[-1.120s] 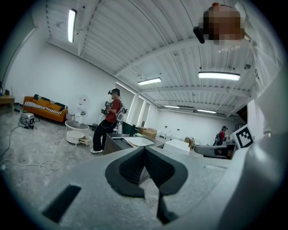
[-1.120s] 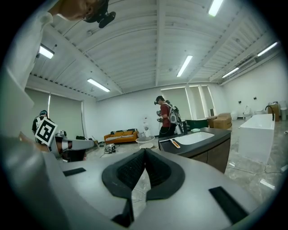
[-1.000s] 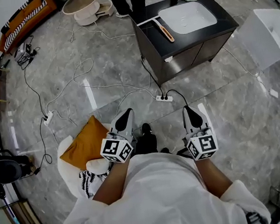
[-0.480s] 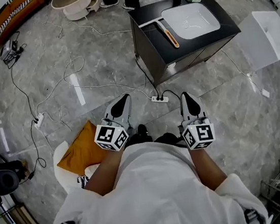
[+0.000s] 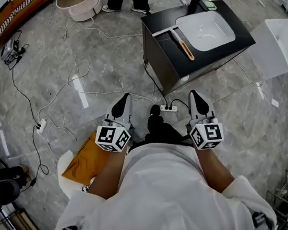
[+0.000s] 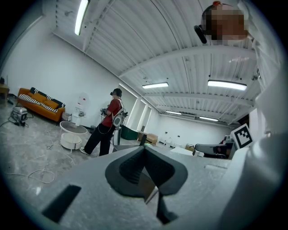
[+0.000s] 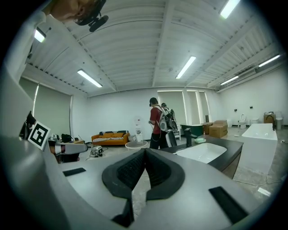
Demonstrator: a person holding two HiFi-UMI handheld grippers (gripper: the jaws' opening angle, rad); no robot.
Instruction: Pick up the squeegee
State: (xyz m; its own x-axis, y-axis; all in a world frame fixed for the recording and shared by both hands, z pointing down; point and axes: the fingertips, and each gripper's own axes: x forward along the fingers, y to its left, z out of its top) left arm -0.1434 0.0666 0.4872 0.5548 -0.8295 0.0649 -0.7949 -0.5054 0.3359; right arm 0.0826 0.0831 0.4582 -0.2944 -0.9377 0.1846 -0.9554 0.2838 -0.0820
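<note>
**Both claws closed and empty, one squeegee lying on the vanity ahead**

Two hand-held grippers show in the head view, each carrying one black-and-white marker cube. The left gripper [image 5: 122, 104] and the right gripper [image 5: 197, 99] are held side by side in front of the person's white-sleeved body, tips pointing away over the grey marble floor [image 5: 100, 65]. In the left gripper view the two dark ribbed pads [image 6: 130, 166] meet at their tips with nothing between them. The right gripper view shows the same: its pads [image 7: 130, 170] are pressed together and hold nothing.

The single squeegee [image 5: 183, 43], with a white blade and an orange handle, lies flat on top of the one black vanity cabinet [image 5: 177, 68]. It is just left of the cabinet's one white oval basin [image 5: 207, 24] and well apart from both grippers. One black tap [image 5: 193, 0] stands at the far edge of the basin.

Two white power strips lie on the floor: one [image 5: 168, 107] between the gripper tips and the cabinet, one [image 5: 41, 125] off to the left, with white cables trailing around them. One orange cushion [image 5: 80, 159] sits beside the left forearm. One second person [image 6: 108, 128] in a red top stands beyond the cabinet, near a round white table [image 5: 79, 2].
</note>
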